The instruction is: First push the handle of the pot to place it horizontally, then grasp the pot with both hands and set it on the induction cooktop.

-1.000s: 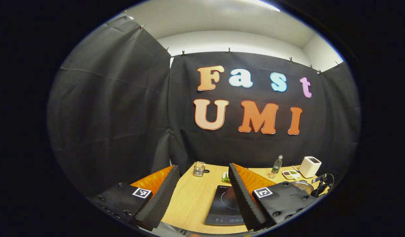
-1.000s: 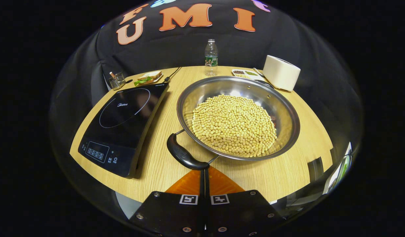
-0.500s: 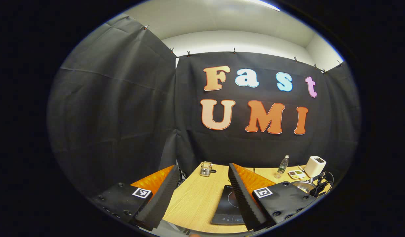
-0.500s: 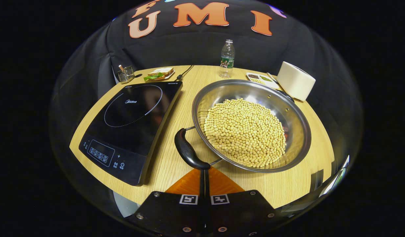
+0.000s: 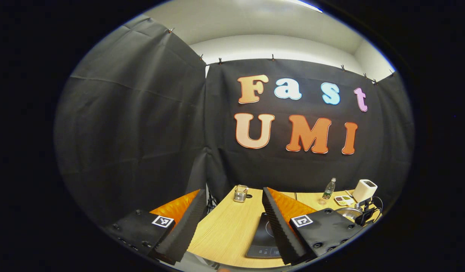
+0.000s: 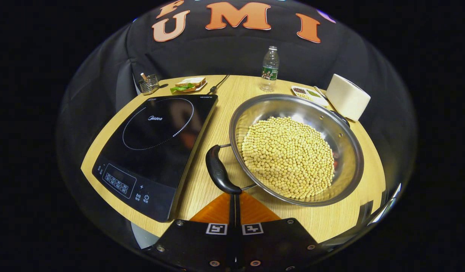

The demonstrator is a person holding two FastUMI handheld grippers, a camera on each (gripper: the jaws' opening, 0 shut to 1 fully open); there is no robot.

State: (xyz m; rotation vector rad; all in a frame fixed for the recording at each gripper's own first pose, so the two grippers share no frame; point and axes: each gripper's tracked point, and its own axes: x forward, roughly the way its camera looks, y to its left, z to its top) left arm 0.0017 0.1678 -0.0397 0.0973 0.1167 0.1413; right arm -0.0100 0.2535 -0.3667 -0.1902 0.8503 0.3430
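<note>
In the right gripper view, a steel pot [image 6: 266, 109] heaped with yellow beans sits on the wooden table, right of the black induction cooktop [image 6: 157, 139]. Its black handle [image 6: 218, 173] points toward me and to the left, beside the cooktop's right edge. My right gripper [image 6: 234, 194] is shut, its tips touching the near end of that handle. In the left gripper view, my left gripper [image 5: 232, 191] is open and empty, held off the table's near left side. Beyond it lie the cooktop [image 5: 264, 238] and, far right, the pot [image 5: 347, 213].
At the table's back stand a water bottle [image 6: 269, 68], a white cylindrical appliance [image 6: 347, 96], a small seasoning dish [image 6: 308, 92], a plate with a sandwich [image 6: 189, 85] and a small holder [image 6: 149, 84]. The cooktop's cable [image 6: 217, 85] runs back. The table's front edge is near my right gripper.
My shut right gripper has pressed leftward on the handle's end, and the pot has turned so the handle stands more toward the cooktop. The left gripper has swung slightly left, still open.
</note>
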